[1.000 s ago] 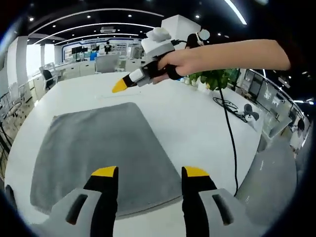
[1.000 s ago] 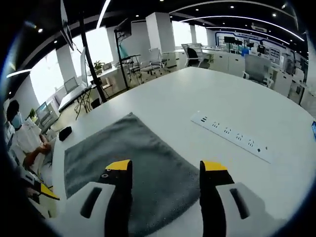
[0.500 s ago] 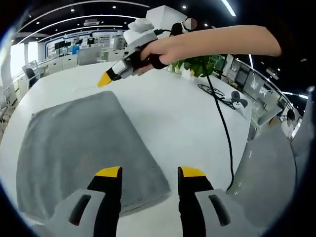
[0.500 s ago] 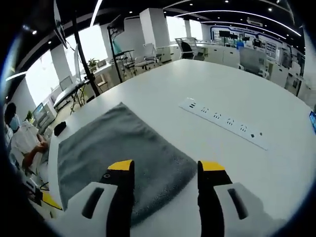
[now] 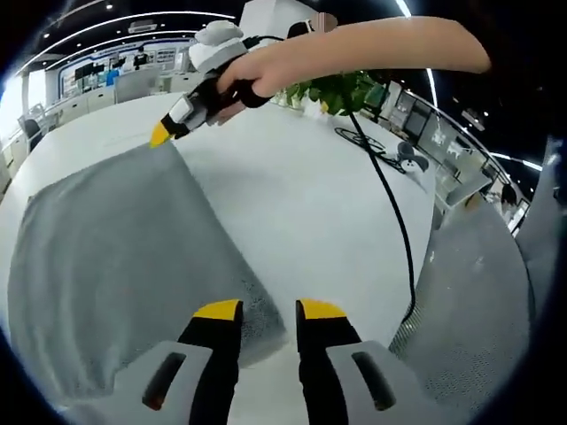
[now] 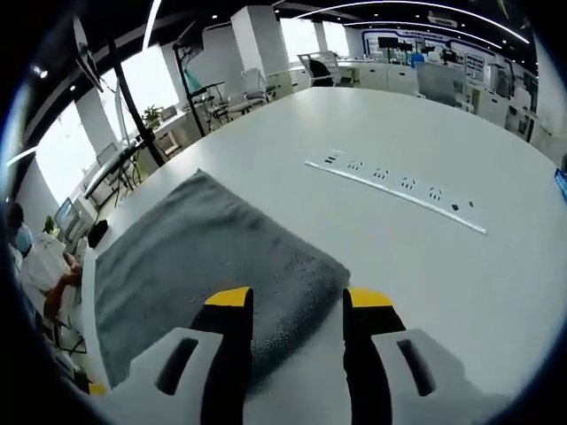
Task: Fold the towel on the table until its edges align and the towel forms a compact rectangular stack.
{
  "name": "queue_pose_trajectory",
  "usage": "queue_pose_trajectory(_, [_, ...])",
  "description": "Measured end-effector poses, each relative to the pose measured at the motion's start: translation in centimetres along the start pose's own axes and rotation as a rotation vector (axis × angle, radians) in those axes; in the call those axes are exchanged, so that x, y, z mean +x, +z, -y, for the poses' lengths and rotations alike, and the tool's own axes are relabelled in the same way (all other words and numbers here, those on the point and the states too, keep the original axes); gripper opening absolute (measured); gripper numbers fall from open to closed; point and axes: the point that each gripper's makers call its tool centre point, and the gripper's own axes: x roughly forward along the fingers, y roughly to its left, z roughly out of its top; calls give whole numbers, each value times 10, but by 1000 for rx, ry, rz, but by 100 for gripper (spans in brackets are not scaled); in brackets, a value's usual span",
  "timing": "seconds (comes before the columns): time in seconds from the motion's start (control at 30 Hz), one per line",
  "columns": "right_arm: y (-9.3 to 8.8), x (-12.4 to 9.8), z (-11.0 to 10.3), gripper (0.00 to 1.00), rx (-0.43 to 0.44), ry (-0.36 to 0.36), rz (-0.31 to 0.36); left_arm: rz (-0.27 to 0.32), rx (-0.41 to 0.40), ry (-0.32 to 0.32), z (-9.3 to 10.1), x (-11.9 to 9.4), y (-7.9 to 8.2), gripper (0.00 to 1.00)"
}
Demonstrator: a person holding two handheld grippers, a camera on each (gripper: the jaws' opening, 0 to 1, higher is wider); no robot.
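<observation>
Left gripper view: the grey towel (image 5: 115, 257) lies flat on the white bench (image 5: 301, 204), its near corner between the left gripper (image 5: 264, 310) jaws, which stand narrowly apart. The right gripper (image 5: 161, 135), held in a hand (image 5: 244, 78) on an outstretched arm, dips to the far corner; its jaws are narrowly apart too. A power strip (image 6: 394, 190) lies well apart.

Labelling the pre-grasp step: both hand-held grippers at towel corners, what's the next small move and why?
Probably lower both and close on the corners. The grey terry towel lies flat and unfolded on the white table. The left hand-held gripper straddles its near corner, jaws narrowed but apart; the right hand-held gripper brackets the adjacent corner, jaws open. Neither looks pinched yet.
</observation>
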Motion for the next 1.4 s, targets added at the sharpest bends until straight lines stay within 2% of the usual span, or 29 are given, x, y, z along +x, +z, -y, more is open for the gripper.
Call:
queue_pose_trajectory(0.17, [-5, 7, 4, 32, -11, -9, -16, -43, 20, 9, -2, 5, -10, 21])
queue_pose_trajectory(0.33, [-10, 10, 9, 18, -34, -34, -23, -96, 63, 16, -4, 10, -19, 20])
queue_pose_trajectory(0.4, [-10, 10, 9, 16, -36, -33, -20, -104, 75, 24, -5, 12, -20, 18])
queue_pose_trajectory(0.47, [-11, 11, 11, 12, -42, -36, -23, -110, 83, 27, -5, 14, -19, 16])
queue_pose_trajectory(0.57, [-13, 10, 16, 3, -58, -62, -38, -123, 121, 44, -7, 13, -17, 7])
queue_pose_trajectory(0.87, [-13, 12, 18, 0, -10, -52, -17, -126, 138, 19, -4, 16, -15, 4])
queue_pose_trajectory(1.13, [-20, -1, 40, 0, -8, -86, -16, -101, 191, -54, 17, 35, 1, 4])
queue_pose_trajectory(1.4, [-41, -37, 83, 0, 22, -142, -23, -68, 233, -149, 63, 66, 23, 4])
